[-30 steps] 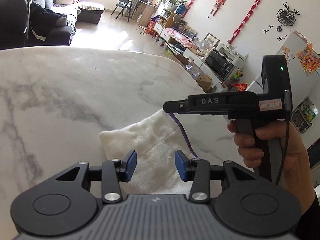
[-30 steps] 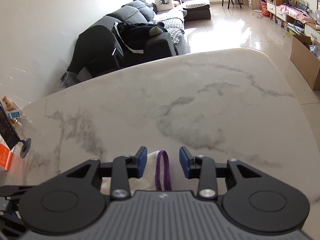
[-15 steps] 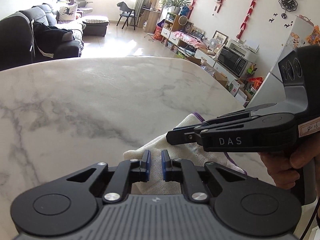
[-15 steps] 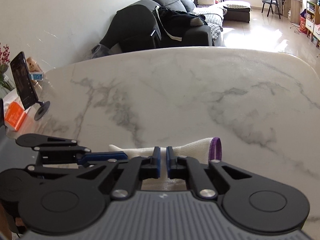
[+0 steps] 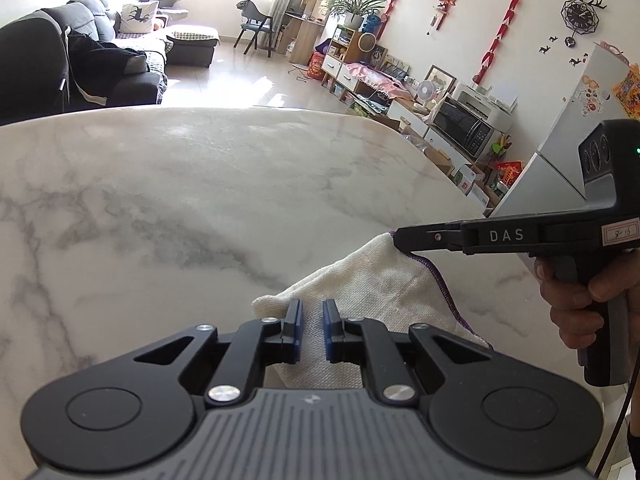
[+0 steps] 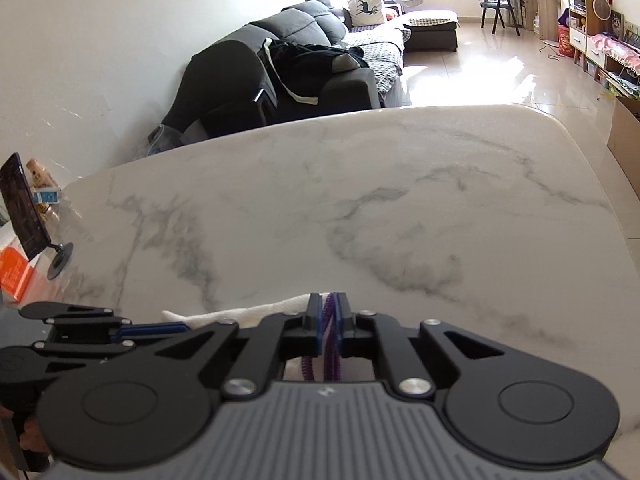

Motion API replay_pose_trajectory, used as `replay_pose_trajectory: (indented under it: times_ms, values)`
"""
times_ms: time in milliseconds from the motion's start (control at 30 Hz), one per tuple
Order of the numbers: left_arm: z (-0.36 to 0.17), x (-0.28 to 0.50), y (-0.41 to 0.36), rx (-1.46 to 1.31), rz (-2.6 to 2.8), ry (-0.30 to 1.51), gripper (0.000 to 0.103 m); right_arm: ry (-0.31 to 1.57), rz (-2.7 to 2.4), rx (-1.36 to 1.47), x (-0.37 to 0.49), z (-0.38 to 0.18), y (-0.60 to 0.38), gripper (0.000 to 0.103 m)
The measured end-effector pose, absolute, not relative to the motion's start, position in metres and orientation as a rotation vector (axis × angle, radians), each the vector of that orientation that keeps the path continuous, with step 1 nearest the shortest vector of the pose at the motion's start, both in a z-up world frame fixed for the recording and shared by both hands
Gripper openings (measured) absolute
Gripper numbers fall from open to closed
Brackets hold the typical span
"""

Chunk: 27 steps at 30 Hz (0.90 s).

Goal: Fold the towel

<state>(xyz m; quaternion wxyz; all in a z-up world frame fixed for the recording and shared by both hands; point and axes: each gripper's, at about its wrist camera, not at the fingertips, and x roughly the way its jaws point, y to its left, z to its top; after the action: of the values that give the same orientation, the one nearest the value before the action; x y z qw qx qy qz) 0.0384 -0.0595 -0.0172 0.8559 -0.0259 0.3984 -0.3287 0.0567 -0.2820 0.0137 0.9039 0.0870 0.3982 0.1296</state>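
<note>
While sunlight washes over the room behind it, a white marble table (image 5: 208, 200) with grey veining fills most of both wrist views, its rounded far edge curving toward a dark grey sofa (image 6: 288, 64) draped with black clothing. Along the wall in the left wrist view runs a low white cabinet holding a black microwave (image 5: 462, 128), and a black deer-antler wall clock (image 5: 580, 12) hangs above. At the table's left edge in the right wrist view, a phone on a round-footed stand (image 6: 24, 216) stands upright beside an orange box (image 6: 14, 274).

On the near side of the table sits the cream towel (image 5: 372, 292), trimmed with purple stitching, raised off the marble at two corners. The left gripper (image 5: 311, 330) has its blue-padded fingers drawn close, with a narrow gap between them, at the towel's left corner; whether the pads actually grip cloth I cannot tell. The right gripper (image 6: 329, 322), marked DAS on its side in the left wrist view, is pinching the towel's purple hem (image 6: 330, 320) tightly between its pads, holding that corner higher than the other.
</note>
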Motion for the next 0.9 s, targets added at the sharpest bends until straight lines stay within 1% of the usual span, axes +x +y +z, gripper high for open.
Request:
replay_pose_trajectory:
  times_ms: [233, 467, 500, 533, 633, 900]
  values:
    - [-0.004, 0.013, -0.059, -0.021, -0.723, 0.809, 0.011, 0.768, 0.218, 0.123, 0.03, 0.026, -0.273, 0.01]
    - [-0.007, -0.008, -0.058, 0.007, -0.747, 0.822, 0.011, 0.739, 0.198, 0.106, 0.019, 0.034, -0.275, 0.01]
    - [-0.008, -0.009, -0.058, 0.009, -0.746, 0.827, 0.011, 0.714, 0.159, 0.101, 0.02, 0.036, -0.277, 0.01]
    - [-0.01, -0.01, -0.058, 0.012, -0.746, 0.833, 0.011, 0.697, 0.127, 0.098, 0.024, 0.038, -0.28, 0.013]
    - [-0.013, -0.014, -0.057, 0.012, -0.744, 0.84, 0.011, 0.715, 0.14, 0.127, 0.03, 0.041, -0.286, 0.015]
    - [-0.012, -0.019, -0.062, 0.023, -0.77, 0.837, 0.011, 0.795, 0.349, 0.061, 0.003, 0.025, -0.247, 0.015]
